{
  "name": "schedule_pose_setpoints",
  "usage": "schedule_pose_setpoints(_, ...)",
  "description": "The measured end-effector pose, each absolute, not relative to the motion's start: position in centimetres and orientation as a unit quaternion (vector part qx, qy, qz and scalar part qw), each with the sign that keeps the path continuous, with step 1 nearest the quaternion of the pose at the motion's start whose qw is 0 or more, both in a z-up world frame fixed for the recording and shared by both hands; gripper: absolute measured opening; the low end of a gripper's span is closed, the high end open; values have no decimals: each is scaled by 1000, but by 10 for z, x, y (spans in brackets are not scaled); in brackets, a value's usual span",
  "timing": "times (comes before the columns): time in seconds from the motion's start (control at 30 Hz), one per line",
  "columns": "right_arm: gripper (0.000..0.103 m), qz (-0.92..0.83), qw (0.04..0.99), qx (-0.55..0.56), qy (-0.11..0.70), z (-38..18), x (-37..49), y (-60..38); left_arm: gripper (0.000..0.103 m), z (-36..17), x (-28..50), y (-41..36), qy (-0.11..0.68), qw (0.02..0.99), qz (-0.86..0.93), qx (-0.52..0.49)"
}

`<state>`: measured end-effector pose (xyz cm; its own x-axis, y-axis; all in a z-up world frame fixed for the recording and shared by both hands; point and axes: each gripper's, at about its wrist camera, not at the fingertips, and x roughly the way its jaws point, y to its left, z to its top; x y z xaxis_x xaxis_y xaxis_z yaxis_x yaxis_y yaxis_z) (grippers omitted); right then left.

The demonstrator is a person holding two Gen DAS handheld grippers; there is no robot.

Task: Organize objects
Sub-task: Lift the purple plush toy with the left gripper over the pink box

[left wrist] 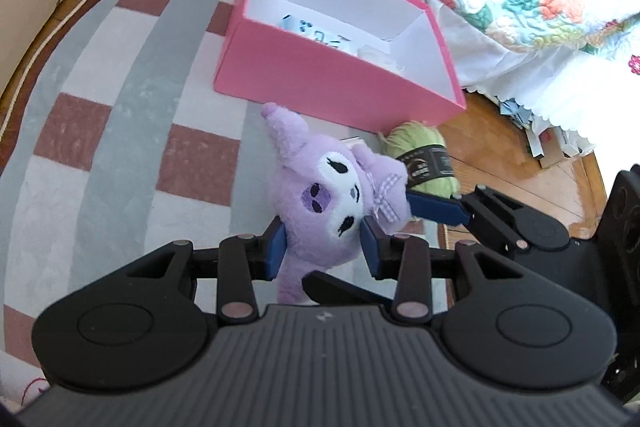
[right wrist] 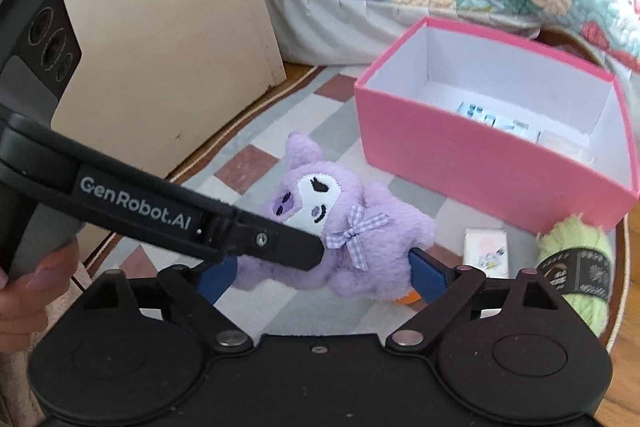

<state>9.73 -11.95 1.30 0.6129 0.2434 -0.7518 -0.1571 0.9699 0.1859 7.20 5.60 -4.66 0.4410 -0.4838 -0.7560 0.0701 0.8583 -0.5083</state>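
Straddling the purple plush toy [left wrist: 320, 211], the left claw [left wrist: 324, 251] has its blue pads on either side of the toy's head, close against the fur; whether they are pressing or only touching I cannot tell. The right claw [right wrist: 324, 275] stands wider apart, its pads flanking the toy's body from the other side, and it does not look closed on anything yet. The toy lies on the checked rug [left wrist: 120, 115], just in front of the pink box [left wrist: 340, 83], its bow facing up.

Judging by the task, the step in hand is lifting the toy into the box. Soft fur gives way, so one claw should close firmly on the thick of the head or body, not on an ear or the bow, and the other should back off first so the two do not foul each other. The lift then needs to clear the near wall of the box before moving over the opening.

Beside the toy, to the box's near right corner, sit a green yarn skein [right wrist: 576, 267] and a small white card or packet [right wrist: 486, 251]; both are near enough to be nudged. Something orange [right wrist: 408, 298] peeps from under the toy, too hidden to name. Inside the box lie pale items with blue marks [right wrist: 496, 121], blurred beyond telling. The toy's lower body is covered by the claws.
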Motion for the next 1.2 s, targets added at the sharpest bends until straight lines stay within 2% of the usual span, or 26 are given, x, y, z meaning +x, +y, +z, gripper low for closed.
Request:
schedule_pose_setpoints(0.77, 95, 79, 907, 55, 410, 52, 93, -129, 39, 10, 70, 27, 488, 840, -174, -160)
schedule_pose_setpoints(1.2, 94, 71, 922, 46, 379, 59, 101, -142, 40, 22, 91, 20, 490, 837, -183, -163)
